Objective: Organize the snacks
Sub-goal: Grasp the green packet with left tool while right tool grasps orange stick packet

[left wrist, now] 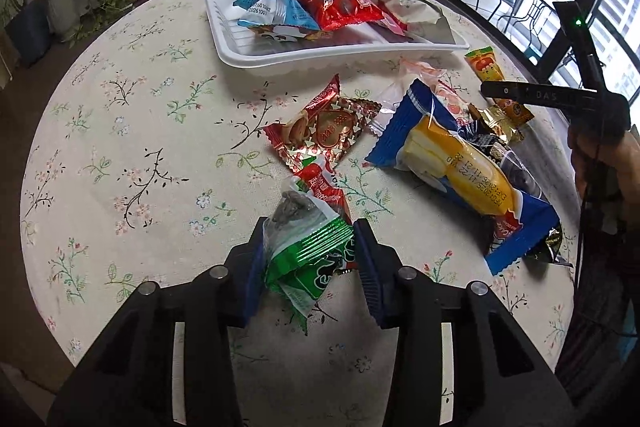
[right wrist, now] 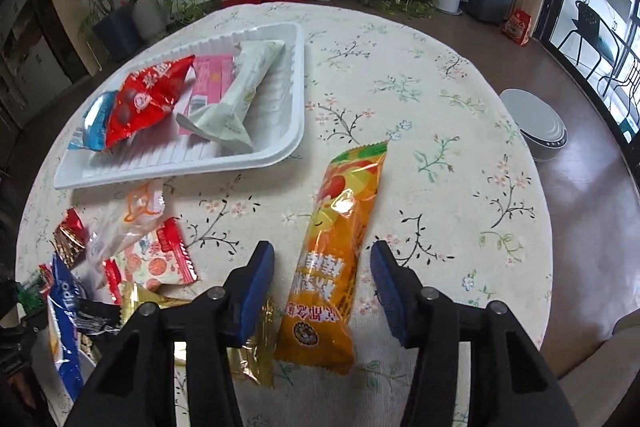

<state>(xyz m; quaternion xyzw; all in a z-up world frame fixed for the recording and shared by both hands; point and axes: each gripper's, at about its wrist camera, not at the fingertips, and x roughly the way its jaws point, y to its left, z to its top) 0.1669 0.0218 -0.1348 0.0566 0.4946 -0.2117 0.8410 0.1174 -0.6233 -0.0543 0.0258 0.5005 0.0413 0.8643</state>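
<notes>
A green snack packet [left wrist: 308,251] sits between the blue pads of my left gripper [left wrist: 310,231], which is shut on it just above the flowered tablecloth. My right gripper [right wrist: 323,251] is open and straddles a long orange snack packet [right wrist: 340,227] that lies flat on the cloth; neither pad touches it. The white tray [left wrist: 320,57] stands at the far side of the table and holds a blue packet [left wrist: 264,9], a red one [left wrist: 336,7] and a pale one [right wrist: 240,95]. The same tray [right wrist: 180,171] shows at upper left in the right wrist view.
Loose snacks lie near the tray: a red heart packet [left wrist: 320,135], a blue and yellow cake packet [left wrist: 452,163], a gold packet [right wrist: 256,355] and a clear red-edged packet [right wrist: 152,263]. The round table's edge curves close on the right. A white round object [right wrist: 536,123] sits on the floor.
</notes>
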